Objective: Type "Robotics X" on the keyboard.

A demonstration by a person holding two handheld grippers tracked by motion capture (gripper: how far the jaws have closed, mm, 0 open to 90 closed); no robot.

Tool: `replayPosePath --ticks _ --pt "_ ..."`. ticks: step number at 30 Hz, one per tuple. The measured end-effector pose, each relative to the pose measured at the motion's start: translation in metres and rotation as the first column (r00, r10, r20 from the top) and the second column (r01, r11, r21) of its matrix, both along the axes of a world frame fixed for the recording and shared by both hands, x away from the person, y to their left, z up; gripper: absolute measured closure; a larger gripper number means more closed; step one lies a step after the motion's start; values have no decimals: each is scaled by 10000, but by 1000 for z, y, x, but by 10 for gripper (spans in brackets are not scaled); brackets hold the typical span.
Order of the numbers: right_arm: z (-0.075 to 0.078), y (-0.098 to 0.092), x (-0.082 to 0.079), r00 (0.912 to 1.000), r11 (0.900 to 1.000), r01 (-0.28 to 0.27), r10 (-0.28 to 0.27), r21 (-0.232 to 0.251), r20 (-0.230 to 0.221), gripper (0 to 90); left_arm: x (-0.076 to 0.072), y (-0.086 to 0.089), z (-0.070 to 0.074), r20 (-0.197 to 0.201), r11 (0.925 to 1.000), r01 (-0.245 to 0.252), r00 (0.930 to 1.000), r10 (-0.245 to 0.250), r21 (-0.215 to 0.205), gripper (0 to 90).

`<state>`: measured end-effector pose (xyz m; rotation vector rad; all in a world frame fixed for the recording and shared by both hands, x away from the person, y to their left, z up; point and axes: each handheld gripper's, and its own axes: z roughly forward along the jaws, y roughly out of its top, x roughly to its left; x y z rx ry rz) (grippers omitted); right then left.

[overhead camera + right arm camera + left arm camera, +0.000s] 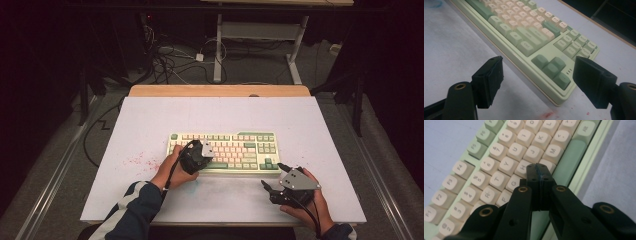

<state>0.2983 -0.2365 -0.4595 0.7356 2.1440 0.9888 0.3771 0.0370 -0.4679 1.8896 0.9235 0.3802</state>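
A pale green keyboard [260, 136] with cream and green keys lies in the middle of the white table. My left gripper [199, 154] hovers over its left half, shut with nothing between the jaws. In the left gripper view the closed tips of that gripper [537, 168] sit just over the cream keys near H and the green space bar [569, 161]. My right gripper [272, 176] rests near the table's front edge, just off the keyboard's front right corner, and stands open. In the right gripper view its jaws [537, 68] frame the arrow keys [552, 67] from a short way back.
The white mat [150, 120] covers the table, with a wooden edge [220, 90] at the back. Red specks [136, 160] stain the mat left of the keyboard. Beyond the table are a desk frame [260, 35] and loose cables [170, 60] on the floor.
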Motion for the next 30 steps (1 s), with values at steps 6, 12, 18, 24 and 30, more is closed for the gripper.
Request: replayPosePath --ticks 6,12,18,24,30 --pt "2 -1 -1 9999 9999 88 -88 127 68 258 0 10 13 557 9983 -157 9983 189 -566 834" --pt "3 -4 -1 9998 9997 158 -160 176 112 258 -5 24 26 1206 9936 -170 9922 305 -1115 657" --pt "4 -4 -1 9997 9996 195 -198 212 147 259 -12 35 29 1927 9943 -217 9804 416 -1043 476" --pt "4 -5 -1 9998 9994 188 -191 280 77 259 -17 47 32 2356 9904 -433 9690 737 -1316 262" --pt "4 -5 0 9998 9995 194 -196 229 94 260 -25 62 31 2849 9865 -548 9536 977 -1546 193"
